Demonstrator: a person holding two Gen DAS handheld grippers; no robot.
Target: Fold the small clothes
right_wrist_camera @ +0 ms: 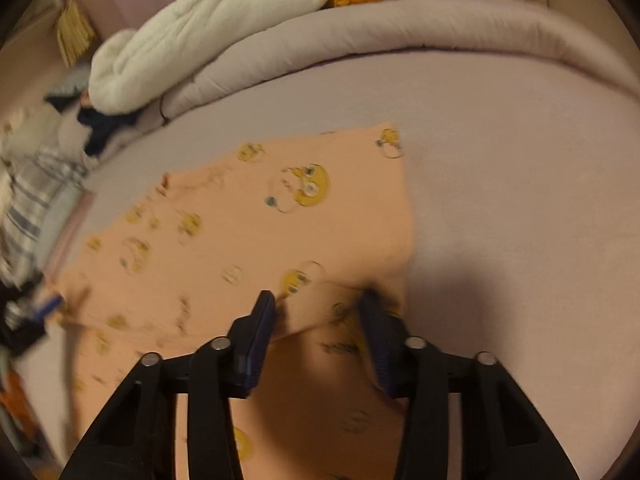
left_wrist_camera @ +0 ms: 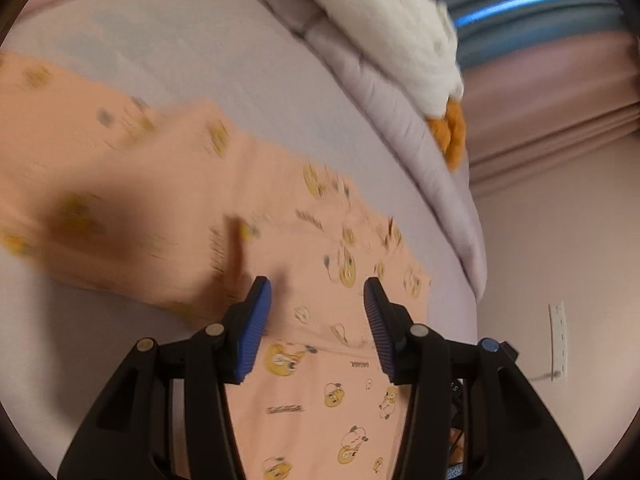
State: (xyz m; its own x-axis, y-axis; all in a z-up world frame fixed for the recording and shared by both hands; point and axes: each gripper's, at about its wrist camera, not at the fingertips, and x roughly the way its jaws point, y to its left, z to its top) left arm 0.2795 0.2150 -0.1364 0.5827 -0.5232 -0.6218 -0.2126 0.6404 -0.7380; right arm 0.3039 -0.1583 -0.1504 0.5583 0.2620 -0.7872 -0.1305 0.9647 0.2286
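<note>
- Left wrist view: the peach garment [left_wrist_camera: 280, 240], printed with yellow cartoon faces, lies spread on the lilac bedsheet [left_wrist_camera: 200, 64], running from the left edge to beneath the left gripper [left_wrist_camera: 316, 292].
- Its blue-padded jaws stand apart above the cloth, with nothing pinched between them.
- A white plush toy [left_wrist_camera: 384, 28] rests on the rolled duvet [left_wrist_camera: 420, 152] to the right, well clear of the garment.
- Right wrist view: the same peach garment [right_wrist_camera: 248, 224] fills the middle; a raised fold sits between the jaws of the right gripper [right_wrist_camera: 318, 300], which are partly apart. Blur hides whether the pads press it.
- Handling, as a judgement: thin knit, light and limp, so it will sag and drag rather than hold shape. Pinch a hem or corner through both layers, lift low, and lay it over slowly.
</note>
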